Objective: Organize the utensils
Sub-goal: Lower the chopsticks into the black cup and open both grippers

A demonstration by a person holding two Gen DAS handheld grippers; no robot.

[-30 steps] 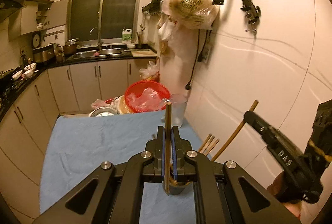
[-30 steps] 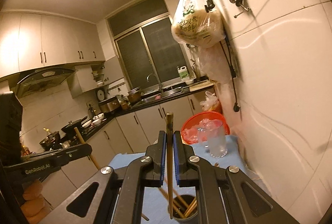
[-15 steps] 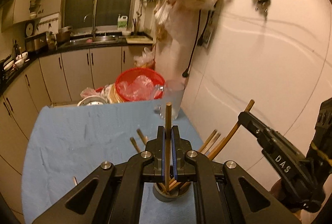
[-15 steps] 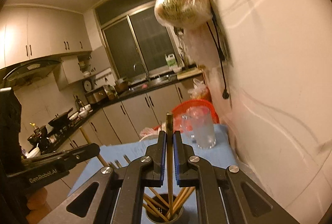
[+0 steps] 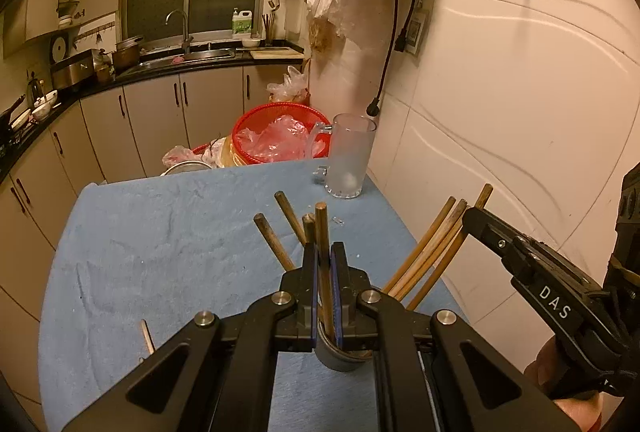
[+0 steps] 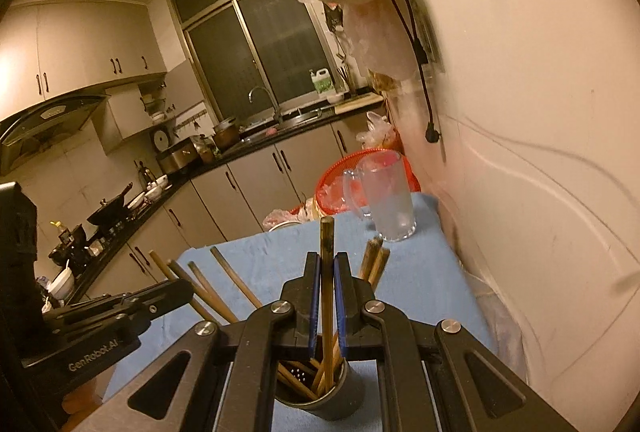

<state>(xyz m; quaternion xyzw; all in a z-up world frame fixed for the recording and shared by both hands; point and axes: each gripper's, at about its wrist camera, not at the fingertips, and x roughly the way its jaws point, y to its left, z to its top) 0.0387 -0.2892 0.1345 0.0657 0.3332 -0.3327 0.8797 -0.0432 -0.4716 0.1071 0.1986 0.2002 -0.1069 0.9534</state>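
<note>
Blue-clothed surface (image 5: 168, 252) by a wall. Dark cup (image 6: 320, 396) near its front edge holds chopsticks. L tongs (image 5: 325, 296) and R tongs (image 6: 327, 304) each clamp one chopstick upright, tip in cup – let go only once tips are well inside. Tongs read "DAS", "GenRobot.AI".
</note>
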